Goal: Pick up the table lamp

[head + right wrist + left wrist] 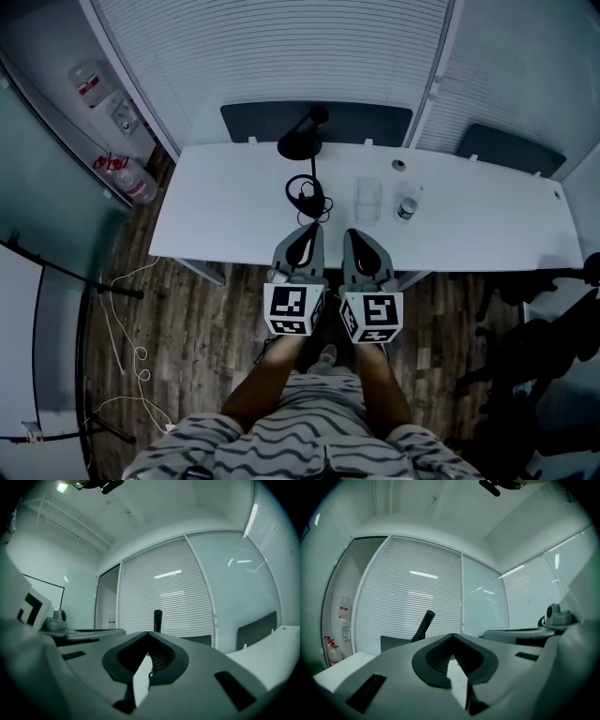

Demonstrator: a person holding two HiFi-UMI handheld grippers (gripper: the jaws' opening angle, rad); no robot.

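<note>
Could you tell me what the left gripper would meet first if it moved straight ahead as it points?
Likely the coiled black cable just ahead of the left gripper, if it runs low; otherwise the table lamp behind it. Height is unclear.

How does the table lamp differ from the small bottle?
The table lamp is black; the bottle is clear. The table lamp stands at the far edge, the bottle nearer the middle, further right. The table lamp is larger. Both stand on the white table.
</note>
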